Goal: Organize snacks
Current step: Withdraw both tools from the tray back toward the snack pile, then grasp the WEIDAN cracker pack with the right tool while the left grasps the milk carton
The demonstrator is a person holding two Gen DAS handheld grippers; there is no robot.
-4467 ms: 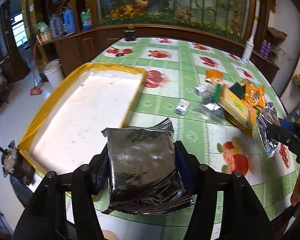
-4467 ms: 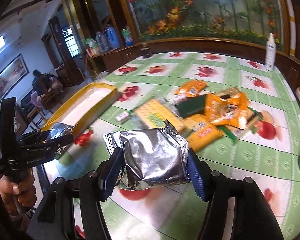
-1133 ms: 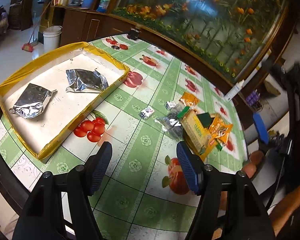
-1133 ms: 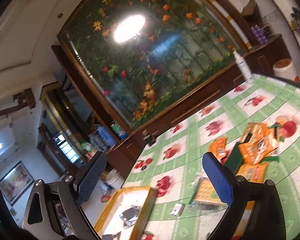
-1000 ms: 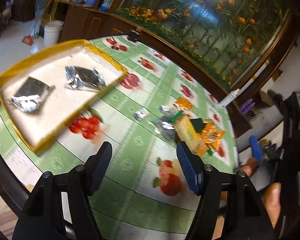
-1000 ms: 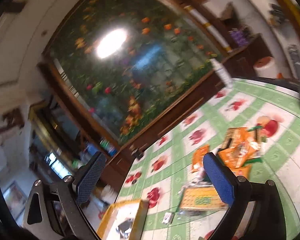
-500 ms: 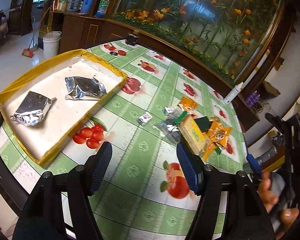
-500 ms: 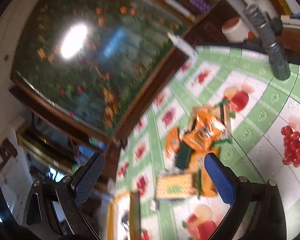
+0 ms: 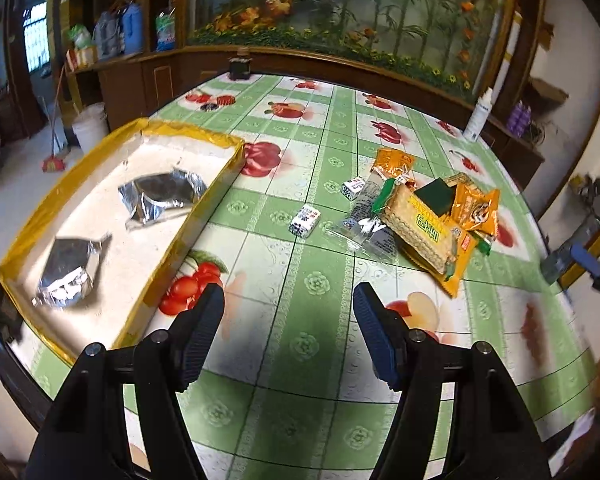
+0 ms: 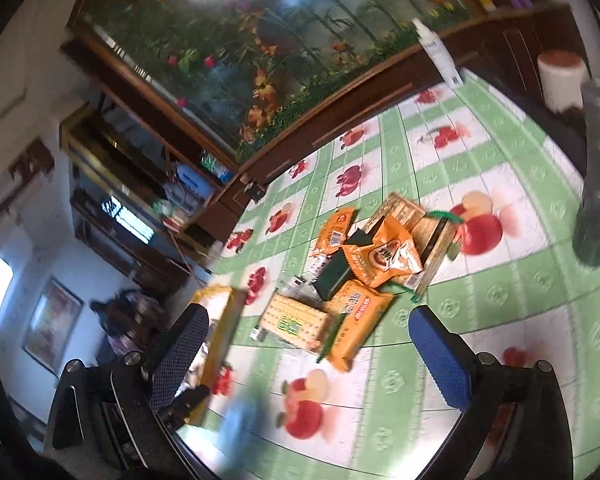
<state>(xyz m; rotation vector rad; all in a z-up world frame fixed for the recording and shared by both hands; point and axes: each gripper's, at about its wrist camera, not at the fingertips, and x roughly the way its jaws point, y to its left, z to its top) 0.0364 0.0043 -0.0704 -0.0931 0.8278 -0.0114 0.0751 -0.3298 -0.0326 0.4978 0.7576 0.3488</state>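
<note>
Two silver foil snack packets (image 9: 161,196) (image 9: 70,270) lie in the yellow-rimmed tray (image 9: 192,224) at the table's left. A pile of snacks sits mid-table: a yellow cracker pack (image 9: 422,232), orange packets (image 9: 474,208), a dark green packet (image 9: 438,196), a clear wrapper (image 9: 364,224) and small white candies (image 9: 305,220). My left gripper (image 9: 288,324) is open and empty above the green tablecloth, near the tray. My right gripper (image 10: 308,340) is open and empty, tilted, above the same pile (image 10: 364,264).
A white spray bottle (image 9: 478,114) stands at the table's far right edge. A dark cylinder (image 10: 598,184) stands at the right in the right wrist view. A small dark jar (image 9: 240,68) sits at the far edge. Wooden cabinets surround the table.
Both grippers held foil packets 4.5 s ago; both packets now lie in the tray. In the last second both grippers stayed open and swung about; the right one tilted down toward the pile.
</note>
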